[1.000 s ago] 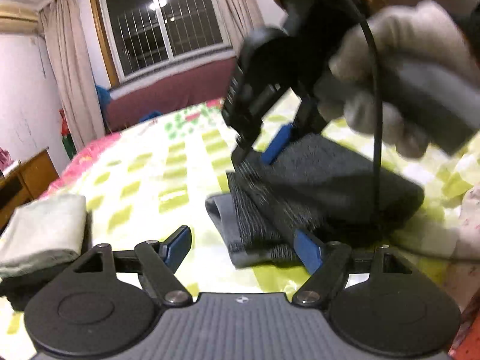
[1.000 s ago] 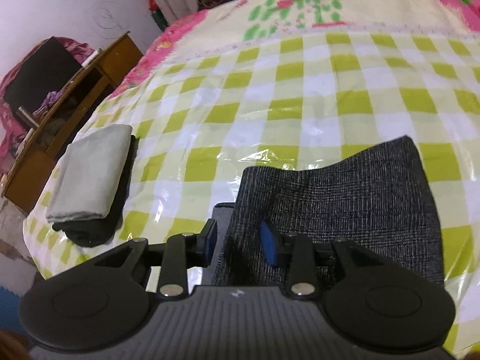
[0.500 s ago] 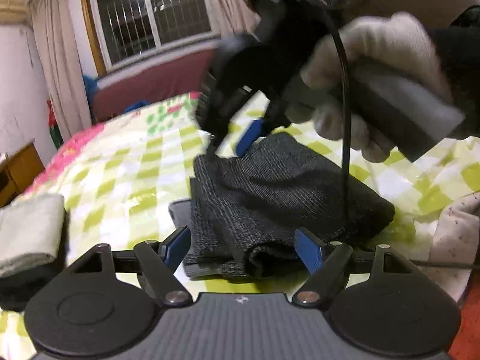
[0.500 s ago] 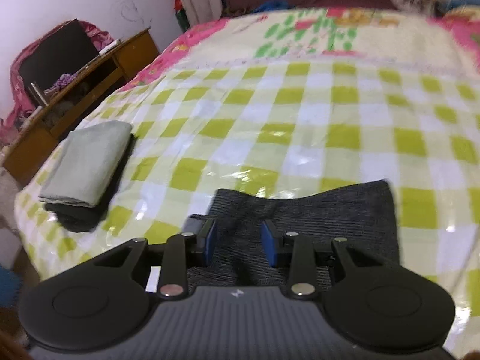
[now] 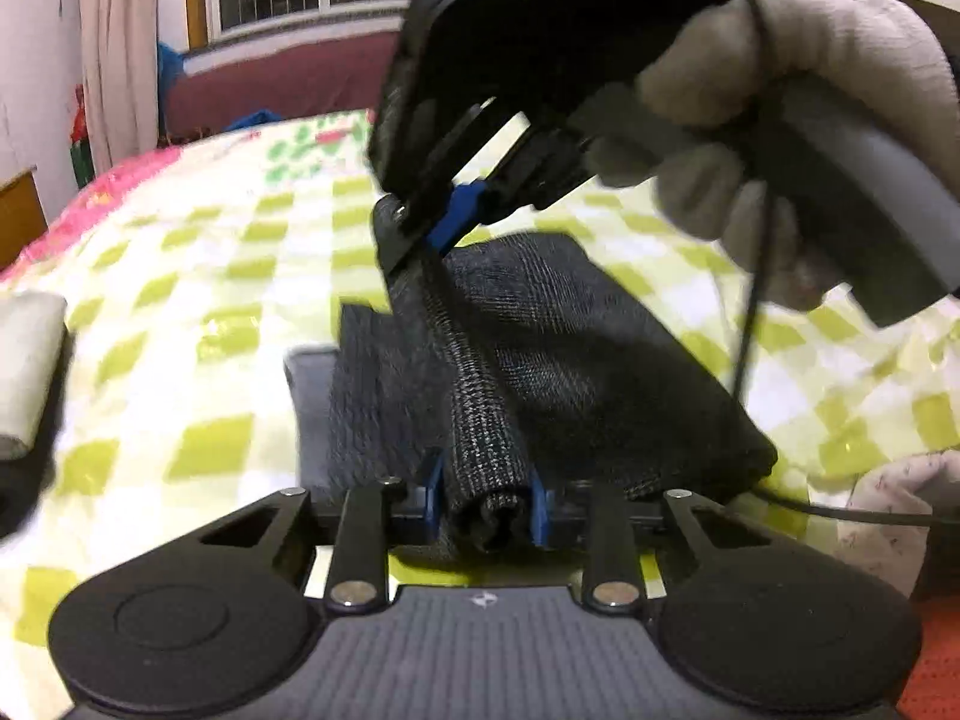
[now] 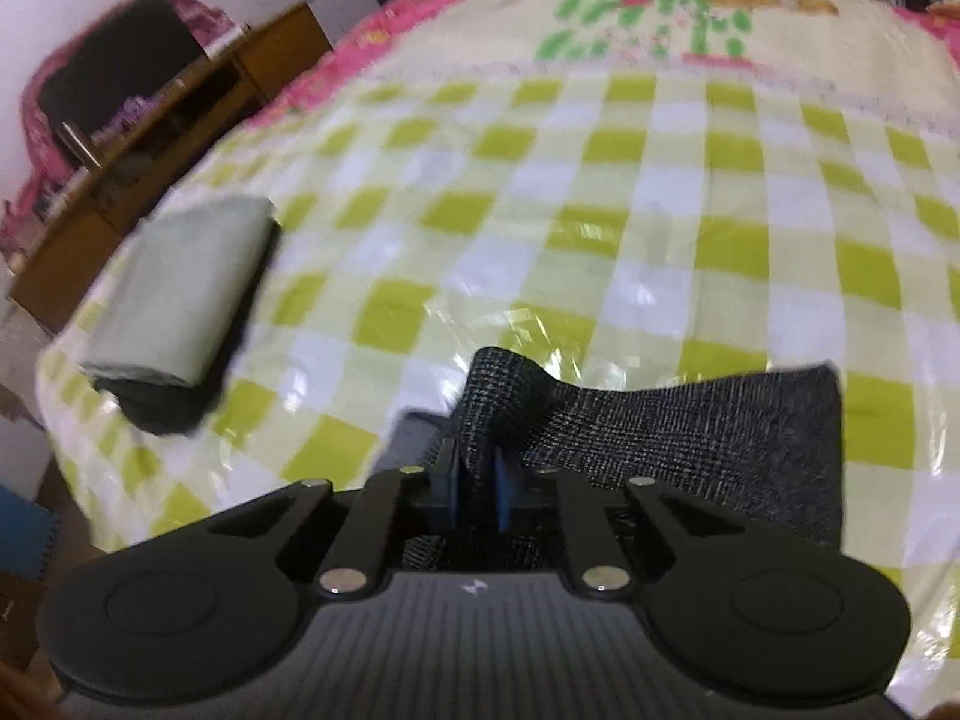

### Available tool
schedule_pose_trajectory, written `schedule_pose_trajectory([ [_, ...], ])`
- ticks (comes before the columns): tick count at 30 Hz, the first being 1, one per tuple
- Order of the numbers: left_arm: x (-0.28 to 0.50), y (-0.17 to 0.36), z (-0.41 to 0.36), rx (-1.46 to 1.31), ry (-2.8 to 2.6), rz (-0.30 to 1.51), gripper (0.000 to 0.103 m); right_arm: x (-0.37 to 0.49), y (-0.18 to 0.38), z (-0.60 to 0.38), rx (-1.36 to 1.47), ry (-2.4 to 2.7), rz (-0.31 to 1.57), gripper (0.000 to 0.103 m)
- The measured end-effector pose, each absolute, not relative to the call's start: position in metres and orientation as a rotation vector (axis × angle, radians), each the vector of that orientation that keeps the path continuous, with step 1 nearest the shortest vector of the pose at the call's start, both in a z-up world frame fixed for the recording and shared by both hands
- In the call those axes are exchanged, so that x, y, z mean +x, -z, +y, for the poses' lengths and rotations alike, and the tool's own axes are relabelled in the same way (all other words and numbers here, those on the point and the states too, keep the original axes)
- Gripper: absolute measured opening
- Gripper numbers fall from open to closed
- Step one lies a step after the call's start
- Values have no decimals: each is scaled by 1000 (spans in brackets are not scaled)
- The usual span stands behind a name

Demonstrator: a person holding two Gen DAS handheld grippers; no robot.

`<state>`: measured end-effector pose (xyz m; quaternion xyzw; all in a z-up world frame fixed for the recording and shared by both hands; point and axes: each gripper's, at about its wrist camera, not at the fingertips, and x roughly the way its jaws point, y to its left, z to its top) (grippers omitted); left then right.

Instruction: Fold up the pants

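Dark grey checked pants (image 5: 570,348) lie folded on the green-and-white checked bed sheet (image 5: 210,300). My left gripper (image 5: 486,504) is shut on the thick rolled near edge of the pants, its blue pads pressing both sides. At the pants' far left corner my right gripper (image 5: 444,228), held by a gloved hand (image 5: 780,90), pinches the fabric. In the right wrist view the right gripper (image 6: 477,480) has its jaws closing on a raised fold of the pants (image 6: 690,432), and the pads press the cloth.
A folded pale green cloth (image 6: 180,288) on a dark garment lies near the bed's left edge. A wooden cabinet (image 6: 150,120) stands beyond that edge. A black cable (image 5: 750,300) hangs from the right gripper over the pants. A floral cloth (image 5: 900,498) lies at the right.
Both grippers went from open to closed on the pants. The left pinched the near rolled edge; the right took a fold at the far corner and lifted it slightly.
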<state>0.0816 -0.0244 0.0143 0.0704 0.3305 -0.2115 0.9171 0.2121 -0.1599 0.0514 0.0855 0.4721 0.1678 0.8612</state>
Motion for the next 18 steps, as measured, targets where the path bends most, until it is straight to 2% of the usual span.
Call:
schedule_pose_trajectory([
  [5,97,-16,-10,110,399,679,42,222,-67,-163,214,-334,953,12],
  [8,111,6,-7,135,359,739,47,248,-26,-151,209,-296,1009,21],
  [11,108,5,-11,188,332,716,53,258,13,-141,205,-276,1038,31],
  [13,108,5,-10,183,329,723,60,252,11,-135,172,-283,995,34],
  [18,107,0,-10,194,307,726,63,236,-17,-148,183,-340,936,34],
])
